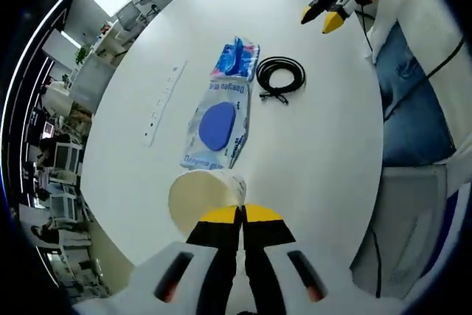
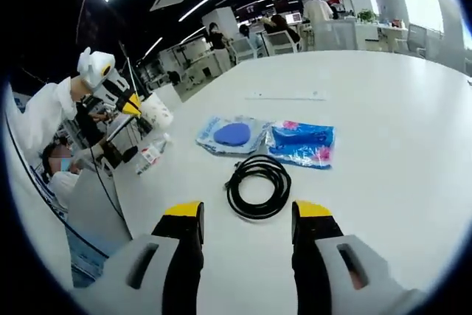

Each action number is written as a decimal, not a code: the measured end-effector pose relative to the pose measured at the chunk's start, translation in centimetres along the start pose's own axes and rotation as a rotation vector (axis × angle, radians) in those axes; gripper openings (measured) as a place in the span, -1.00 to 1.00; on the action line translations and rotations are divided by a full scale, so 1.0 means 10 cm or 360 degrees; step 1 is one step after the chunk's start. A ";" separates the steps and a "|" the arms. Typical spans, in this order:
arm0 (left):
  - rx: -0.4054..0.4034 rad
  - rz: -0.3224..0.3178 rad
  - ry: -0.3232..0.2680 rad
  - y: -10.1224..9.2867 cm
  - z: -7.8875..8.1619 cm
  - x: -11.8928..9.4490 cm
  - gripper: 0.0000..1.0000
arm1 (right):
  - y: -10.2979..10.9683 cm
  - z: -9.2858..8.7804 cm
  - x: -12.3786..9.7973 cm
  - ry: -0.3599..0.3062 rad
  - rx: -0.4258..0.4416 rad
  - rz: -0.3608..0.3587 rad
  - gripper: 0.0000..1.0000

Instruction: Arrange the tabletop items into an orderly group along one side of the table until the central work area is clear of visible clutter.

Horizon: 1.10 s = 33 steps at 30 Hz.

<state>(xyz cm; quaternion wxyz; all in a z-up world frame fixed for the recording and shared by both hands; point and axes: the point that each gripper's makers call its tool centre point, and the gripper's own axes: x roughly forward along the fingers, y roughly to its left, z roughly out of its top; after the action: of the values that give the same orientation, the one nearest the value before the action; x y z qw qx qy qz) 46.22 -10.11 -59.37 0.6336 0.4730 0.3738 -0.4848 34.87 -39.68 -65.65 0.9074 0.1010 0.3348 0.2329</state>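
My left gripper is shut on the rim of a white paper cup. In the right gripper view that gripper holds the cup in the air off the table's left edge. A clear bag with a blue round pad lies mid-table beside a blue packet. A coiled black cable lies just ahead of my open right gripper. In the left gripper view the right gripper hovers beyond the cable.
A thin white strip lies flat on the round white table past the bags. A person in a white coat and jeans stands at the table edge beside a grey chair. Desks and chairs ring the room.
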 end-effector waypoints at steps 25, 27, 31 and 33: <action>0.0223 -0.0142 0.0374 0.73 -0.29 0.73 -1.00 | -0.02 -0.10 0.04 0.0068 0.0033 -0.0040 -0.10; 0.0215 -0.0128 0.0379 0.80 -0.30 0.79 -1.00 | -0.02 -0.09 0.05 0.0069 0.0033 -0.0037 -0.10; 0.0185 -0.0154 0.0383 0.84 -0.31 0.94 -1.00 | 0.00 -0.11 0.07 0.0083 0.0030 -0.0031 -0.08; 0.0213 -0.0169 0.0404 0.80 -0.31 0.98 -1.00 | 0.00 -0.13 0.08 0.0097 0.0031 -0.0029 -0.07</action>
<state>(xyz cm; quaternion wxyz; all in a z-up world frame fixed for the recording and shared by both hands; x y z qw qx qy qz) 56.42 -9.01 -67.44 0.5218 0.5512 0.4421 -0.4778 34.53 -39.25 -67.08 0.8979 0.0995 0.3656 0.2242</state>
